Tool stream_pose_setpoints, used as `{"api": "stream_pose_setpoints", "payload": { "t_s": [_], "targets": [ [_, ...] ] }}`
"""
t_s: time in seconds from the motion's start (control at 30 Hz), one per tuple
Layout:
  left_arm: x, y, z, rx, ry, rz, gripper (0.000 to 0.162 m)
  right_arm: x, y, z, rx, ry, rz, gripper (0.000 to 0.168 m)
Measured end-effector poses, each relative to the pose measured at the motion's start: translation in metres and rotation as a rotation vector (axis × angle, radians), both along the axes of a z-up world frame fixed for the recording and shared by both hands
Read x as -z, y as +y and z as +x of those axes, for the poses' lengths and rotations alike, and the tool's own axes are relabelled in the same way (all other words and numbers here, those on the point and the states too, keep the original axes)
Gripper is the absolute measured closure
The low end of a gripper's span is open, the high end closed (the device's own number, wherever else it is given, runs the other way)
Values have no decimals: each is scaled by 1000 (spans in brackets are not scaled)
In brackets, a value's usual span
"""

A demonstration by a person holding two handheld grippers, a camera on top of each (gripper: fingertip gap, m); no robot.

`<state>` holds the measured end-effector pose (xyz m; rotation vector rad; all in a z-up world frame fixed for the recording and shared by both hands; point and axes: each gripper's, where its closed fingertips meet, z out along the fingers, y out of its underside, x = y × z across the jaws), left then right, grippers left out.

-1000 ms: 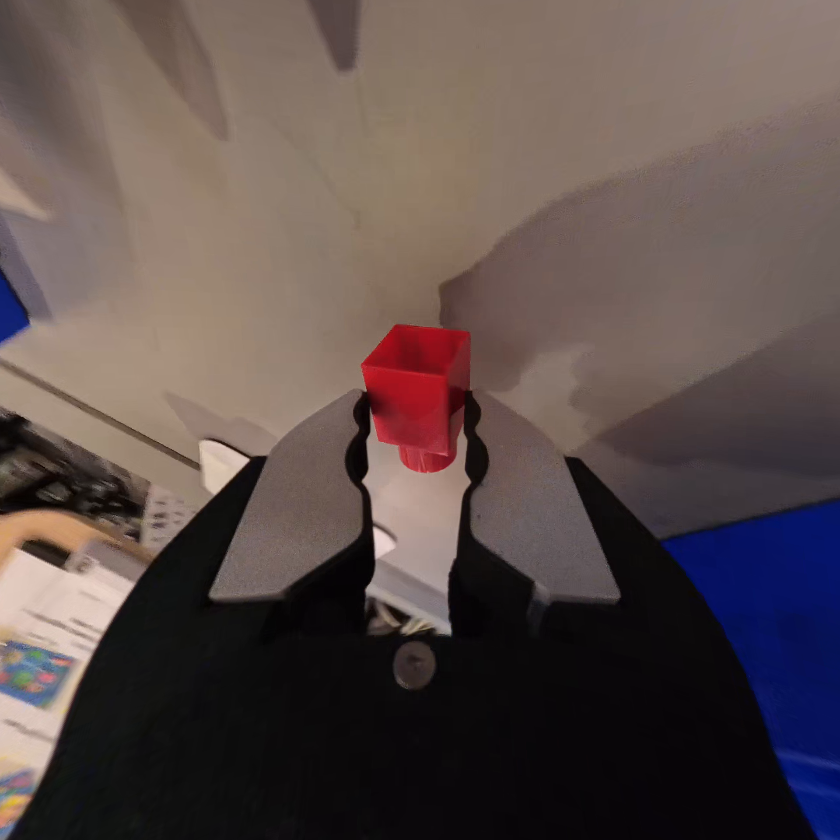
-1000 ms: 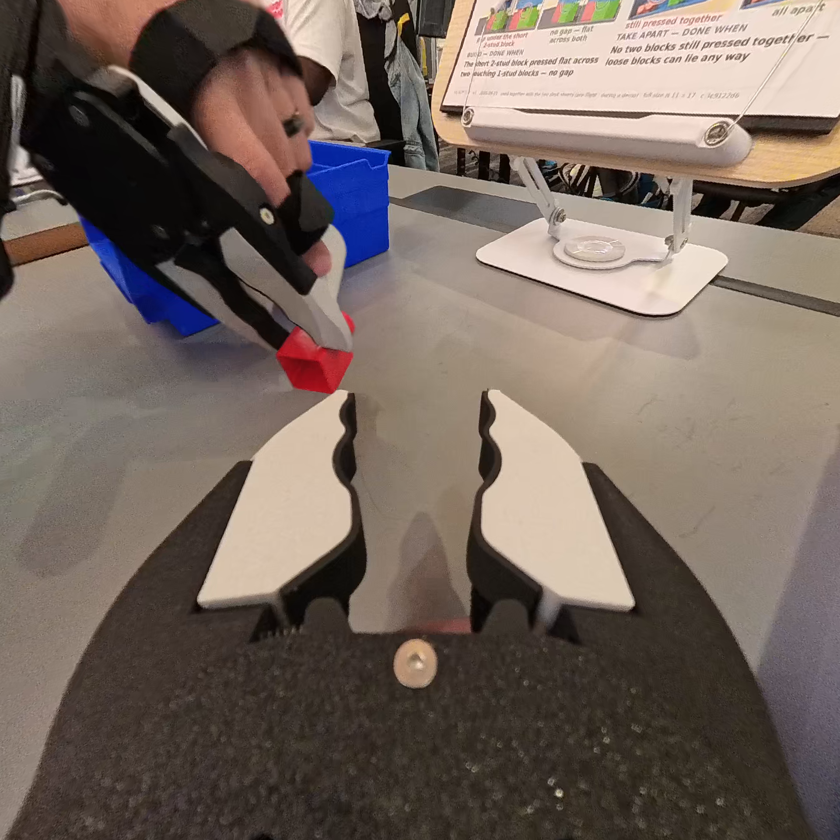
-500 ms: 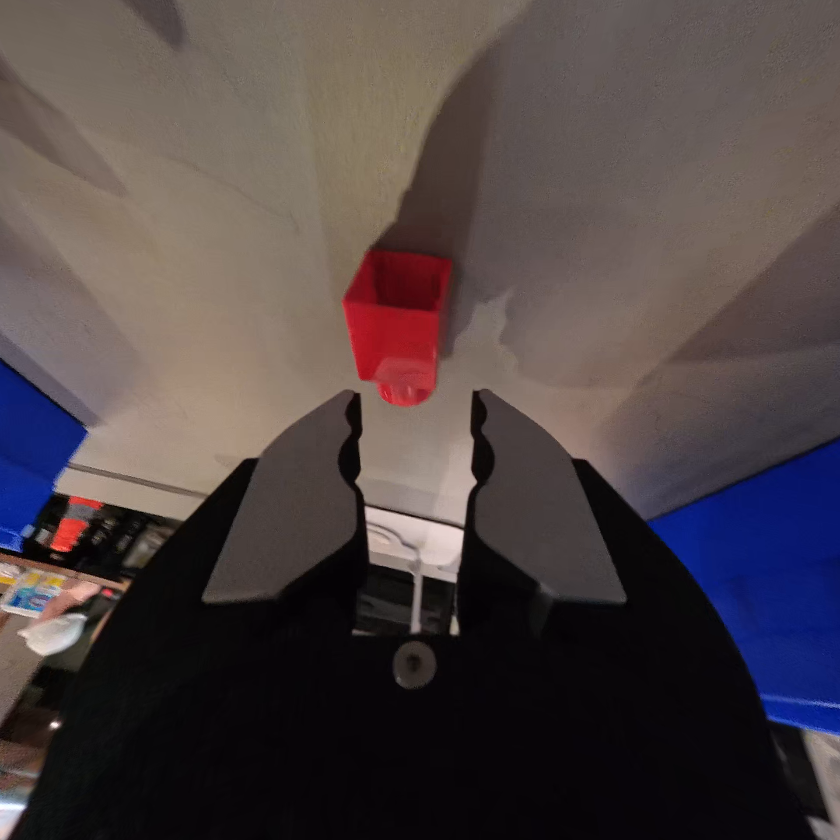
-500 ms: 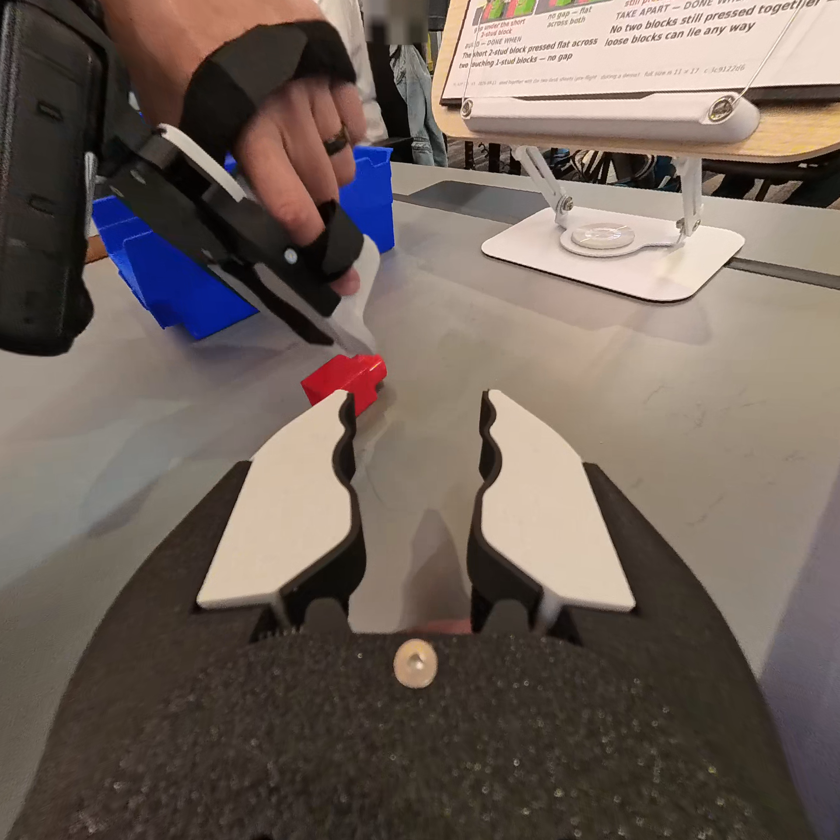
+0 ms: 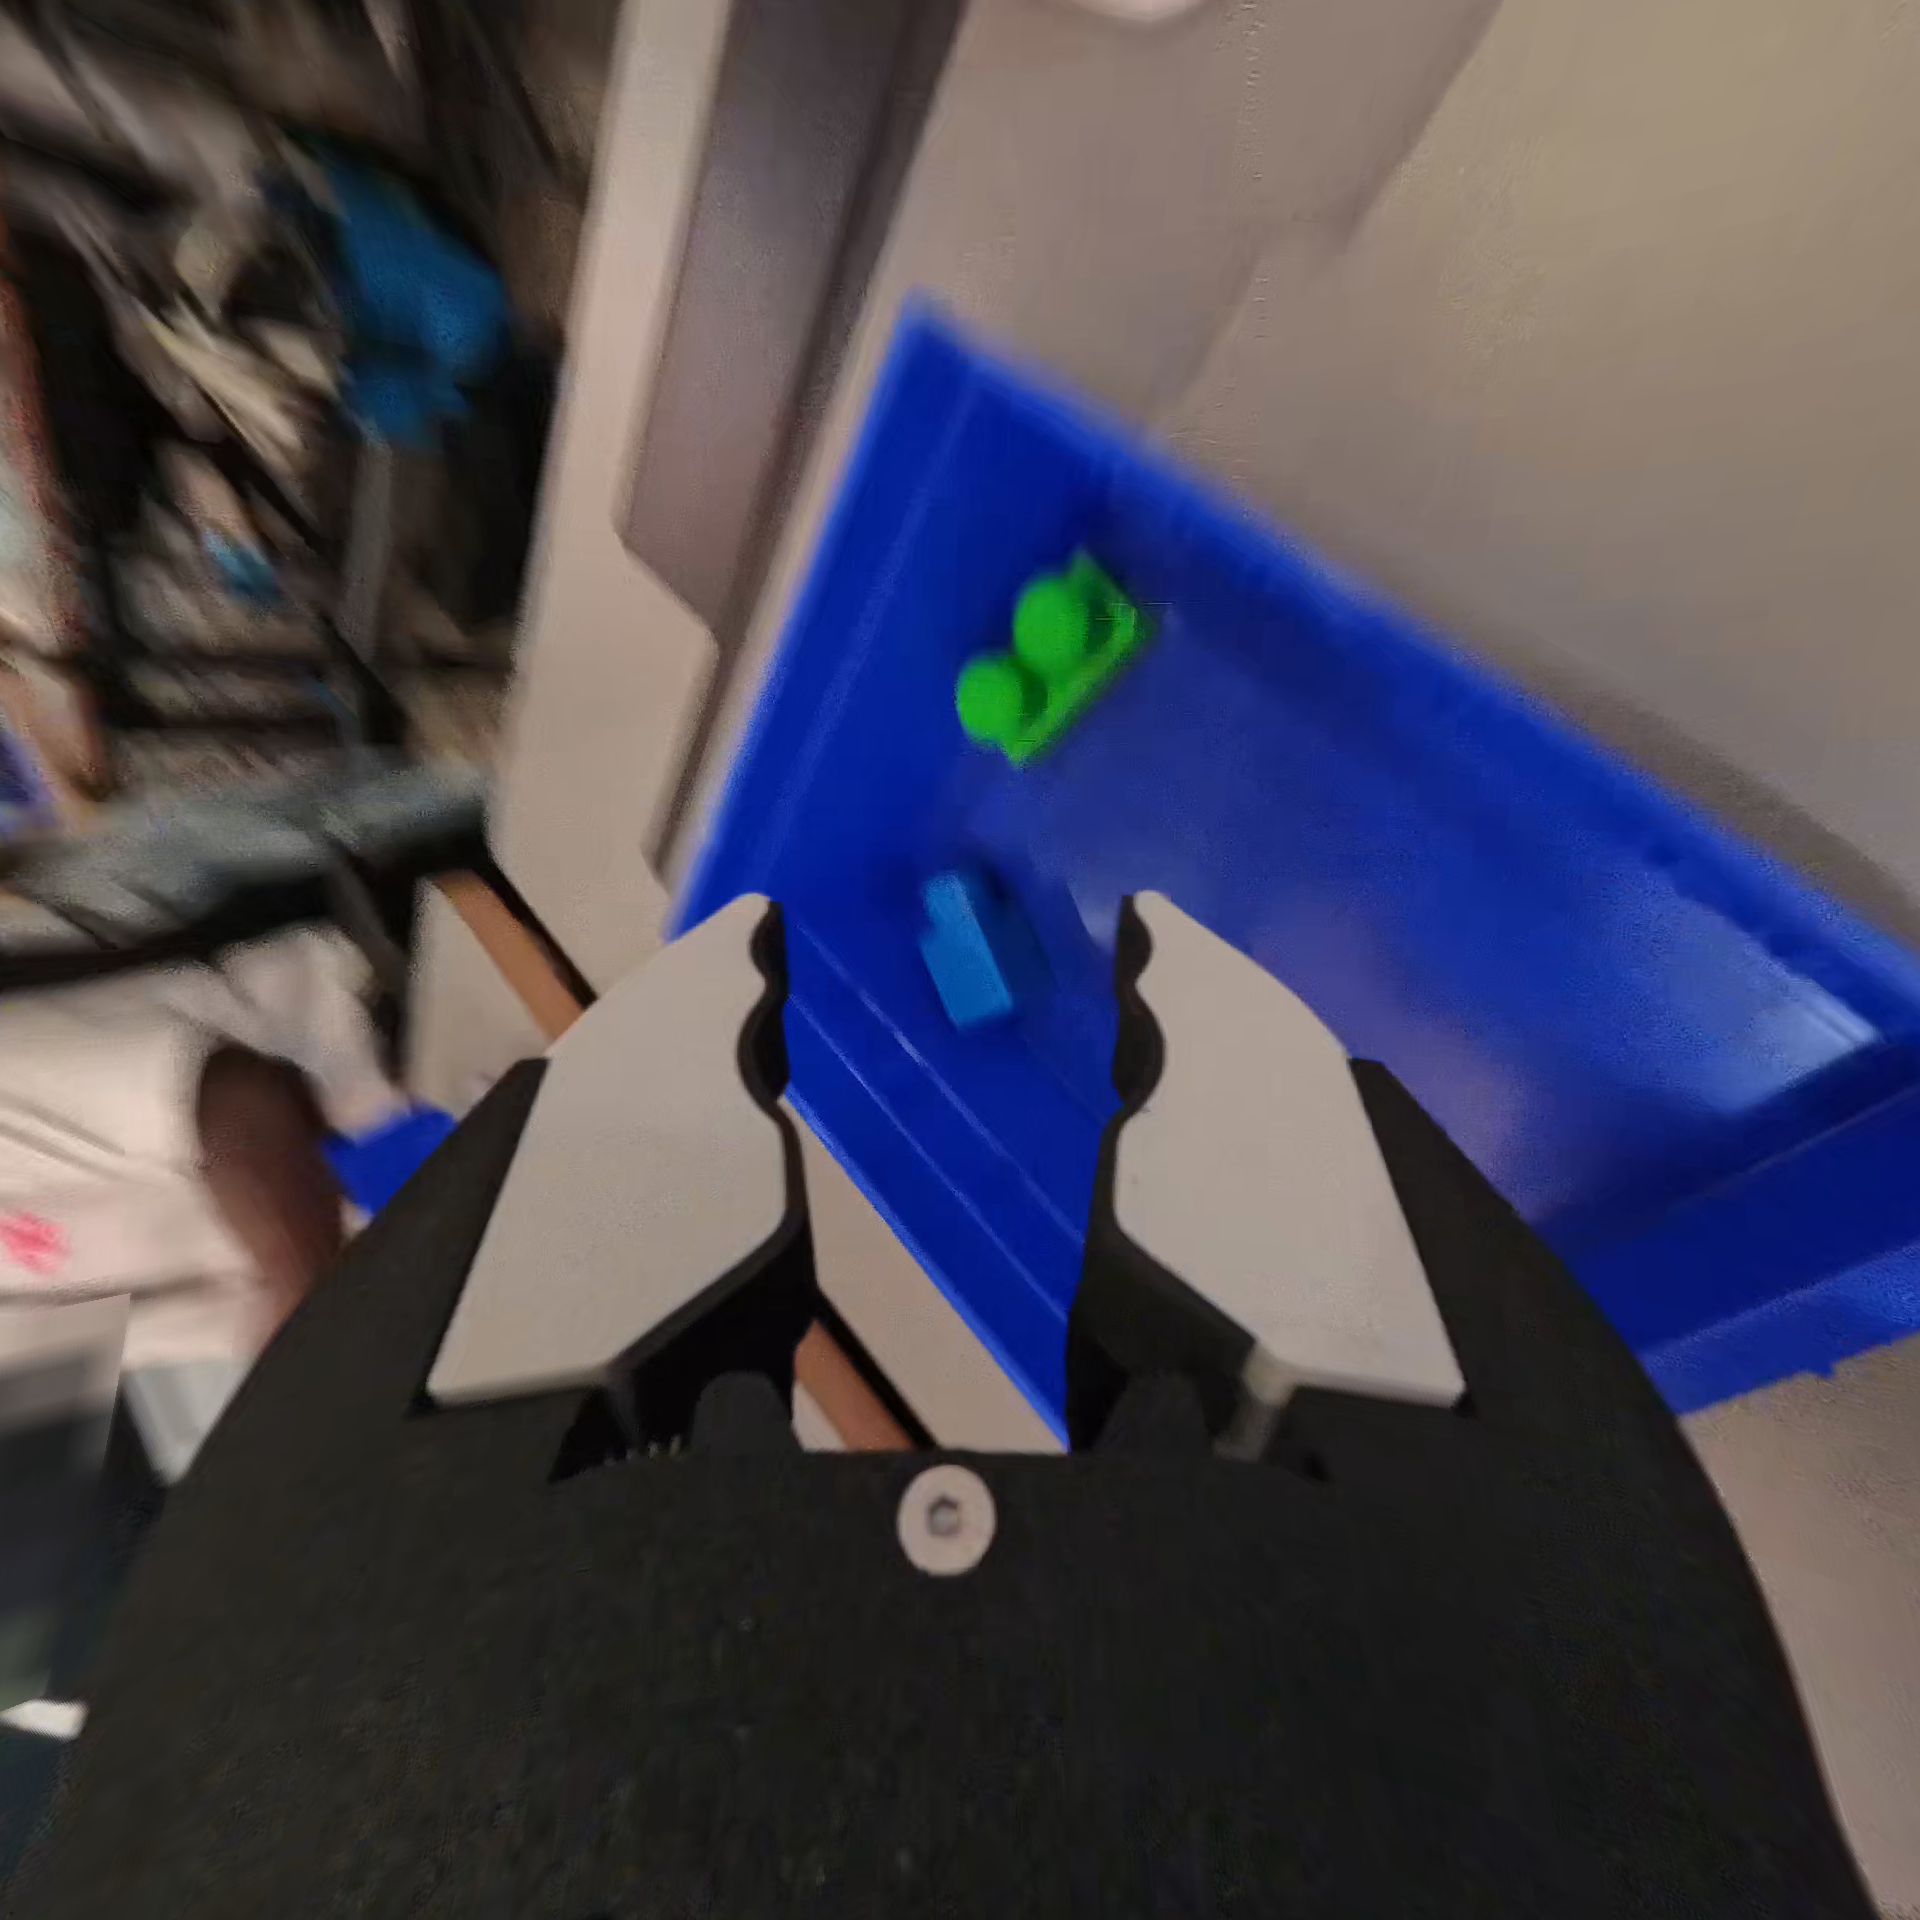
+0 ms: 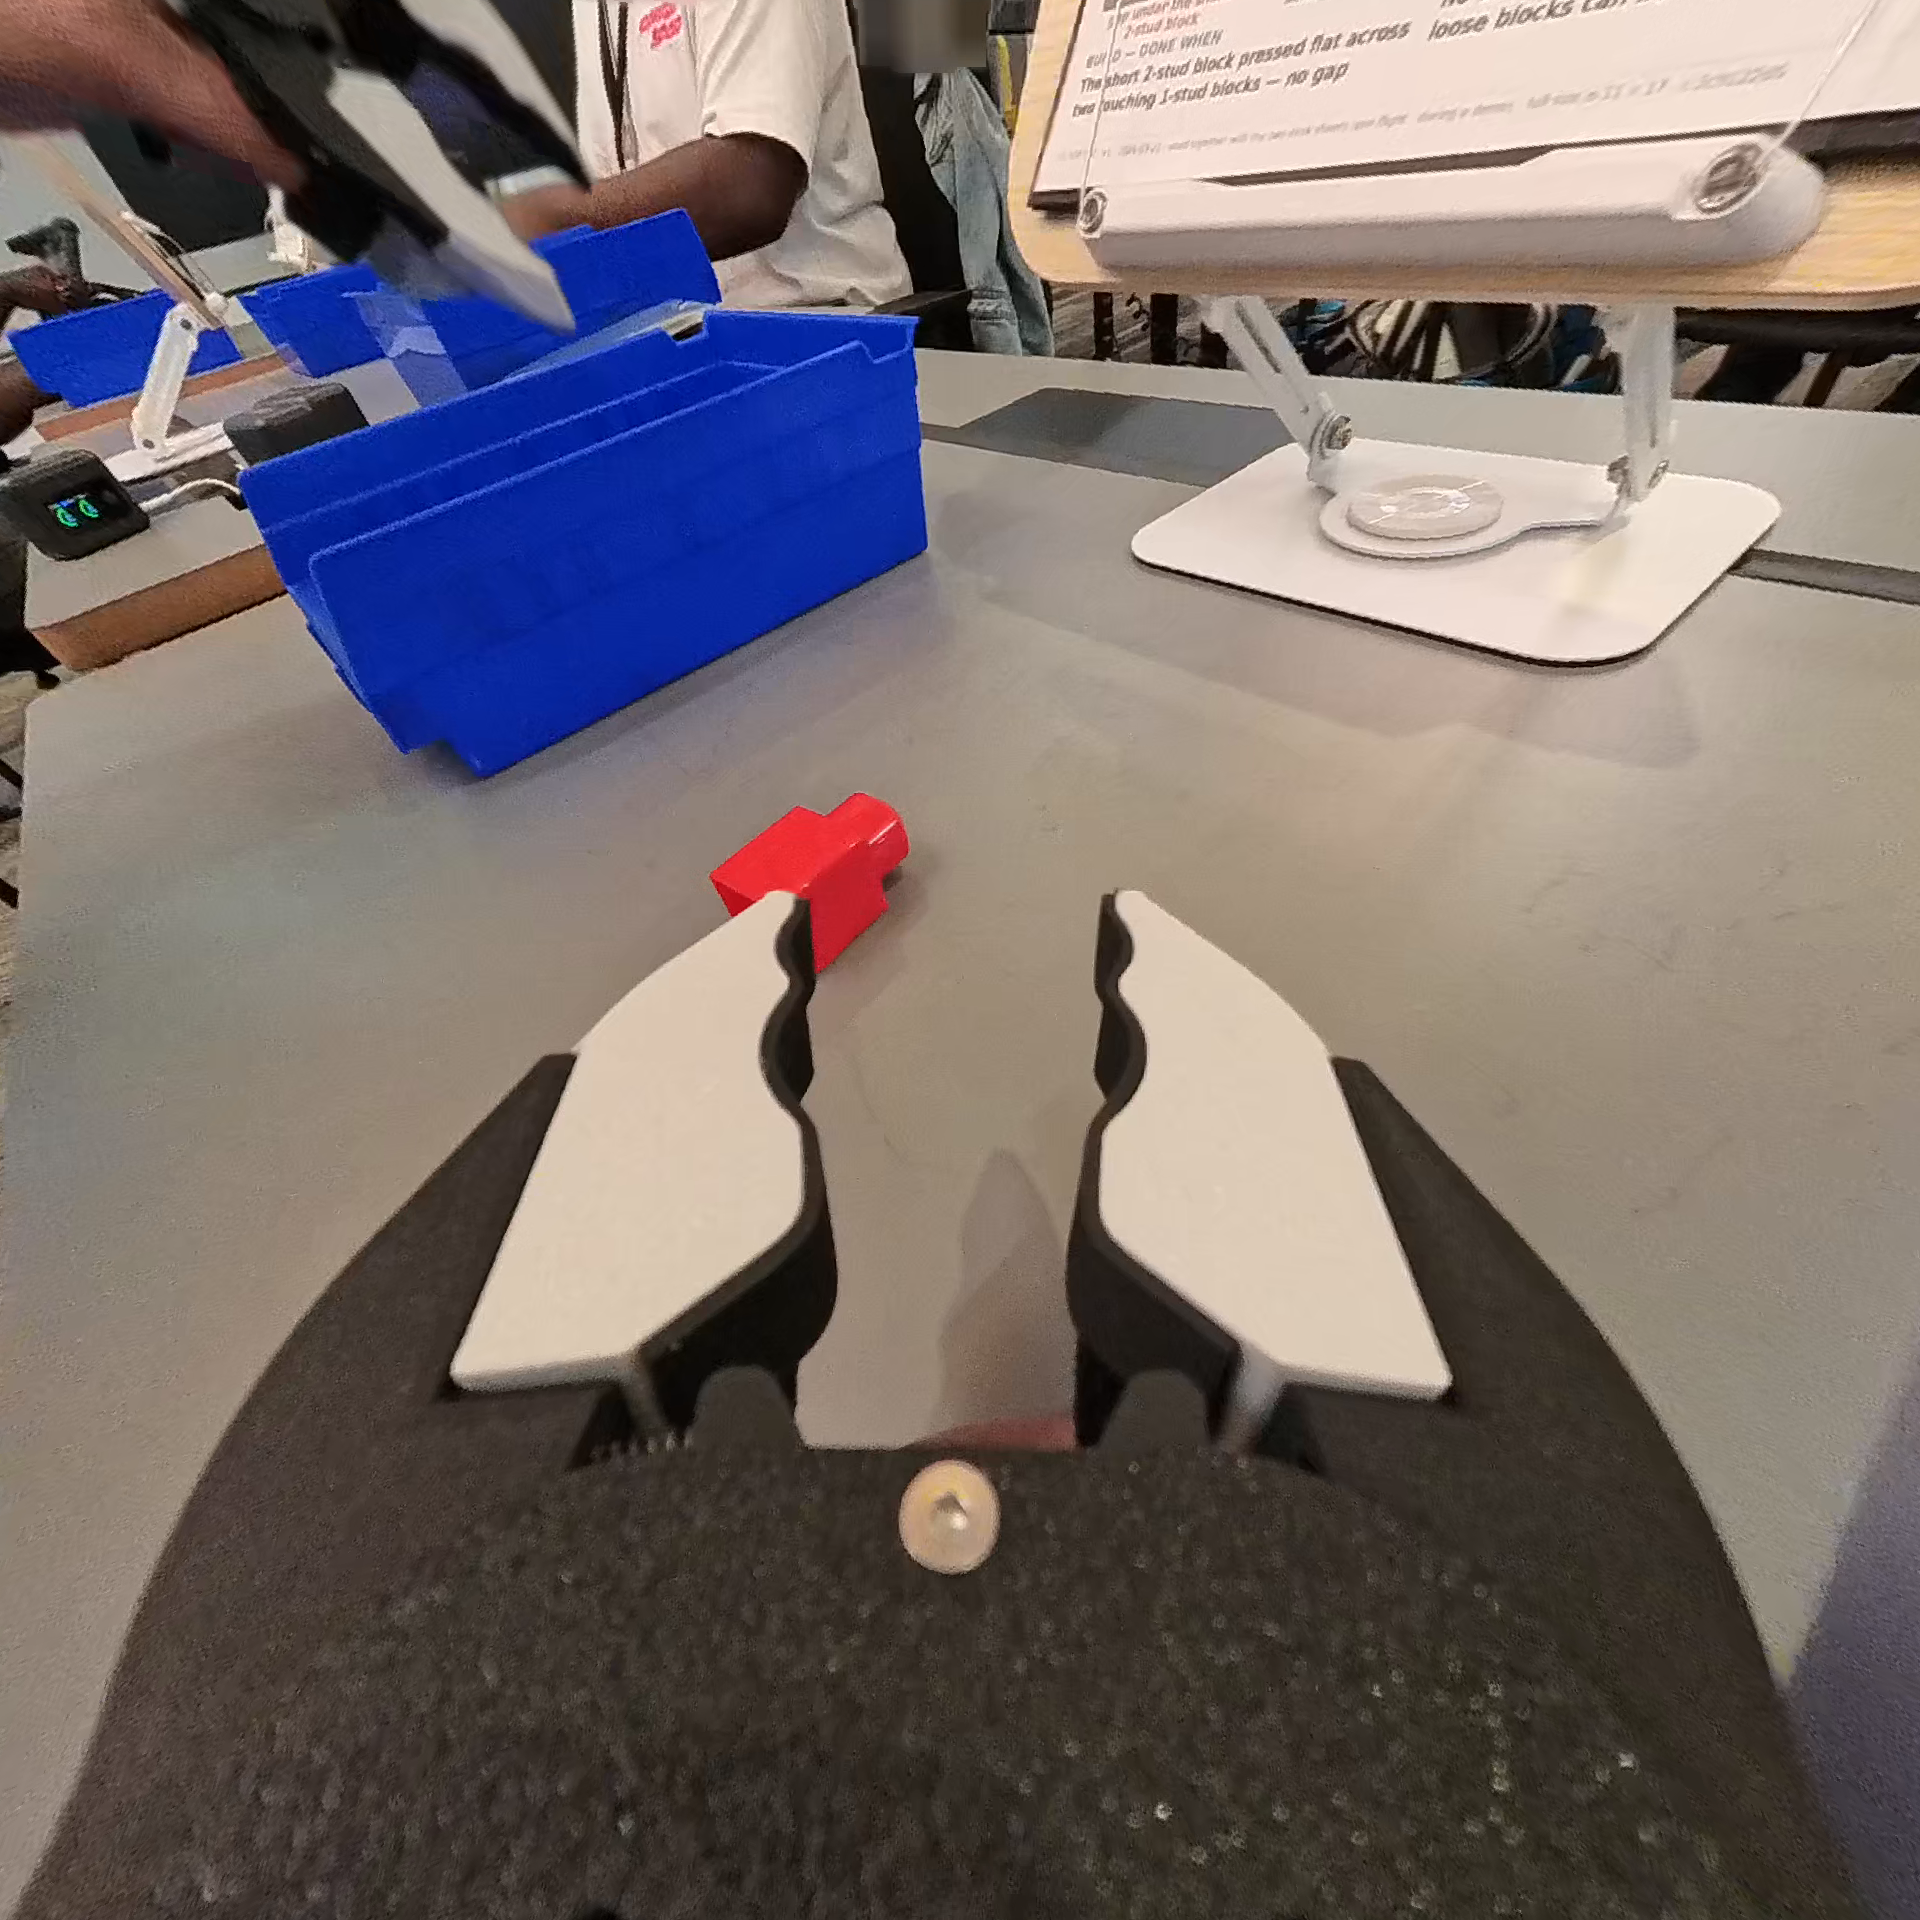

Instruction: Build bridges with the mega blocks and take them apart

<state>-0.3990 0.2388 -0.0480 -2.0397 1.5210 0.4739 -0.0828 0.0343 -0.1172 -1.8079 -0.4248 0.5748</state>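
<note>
A red one-stud block [image 6: 816, 878] lies on its side on the grey table [image 6: 1351, 883], just ahead of my right gripper's left fingertip. My right gripper [image 6: 951, 914] is open and empty, low over the table. My left gripper [image 5: 951, 920] is open and empty, above the blue bin [image 5: 1403, 935]. In the bin lie a green two-stud block [image 5: 1049, 660] and a small blue block [image 5: 966, 961]. In the right wrist view the left gripper [image 6: 457, 223] hovers over the blue bin [image 6: 592, 561] at upper left.
A white stand [image 6: 1455, 540] holding an instruction sheet [image 6: 1455, 83] sits at the back right of the table. More blue bins [image 6: 94, 343] and a small black device [image 6: 73, 504] are on a neighbouring table at left. A person in a white shirt [image 6: 748, 135] sits behind. The gap from one gripper's tips to the other's is roughly 40 cm. The red one-stud block [image 6: 816, 878] lies some 9 cm from my right tips, 30 cm from my left tips.
My left gripper let go of the red block, which now lies on the table, then lifted and swung left over the blue bin. My right gripper stayed open and nearly still.
</note>
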Motion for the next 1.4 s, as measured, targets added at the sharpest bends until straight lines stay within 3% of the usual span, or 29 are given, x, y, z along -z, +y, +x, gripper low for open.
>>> {"api": "stream_pose_setpoints", "payload": {
  "t_s": [0.1,0.27,0.43,0.6,0.63,0.67,0.87,1.03,1.17,1.27,1.4],
  "targets": [
    [45,12,-52,-245,-3,-117,96,2,1,-5,-11,-19,-5,117],
    [90,34,-69,-367,43,-147,98,2,0,-7,-14,-36,9,117],
    [110,51,-78,-443,105,-189,95,0,-3,-1,-5,-6,7,118],
    [126,55,-77,-525,40,-303,108,0,-3,3,-6,22,-4,118],
    [127,56,-81,-538,57,-294,111,0,-3,3,-7,24,-7,118],
    [125,58,-83,-541,76,-278,124,0,-3,3,-8,24,-9,118],
    [112,36,-72,-542,21,-350,125,2,-3,1,-19,11,-15,118],
    [37,-6,5,-372,-255,-279,125,1,-3,0,-21,1,-9,118],
    [-7,-94,114,-156,-573,-409,126,0,-3,0,-18,11,-5,118],
    [4,-144,169,-111,-700,-566,126,0,-3,-1,-24,8,-4,118],
    [51,-167,197,-281,-866,-838,126,-1,-5,-2,-26,-5,8,118]
  ]
}}
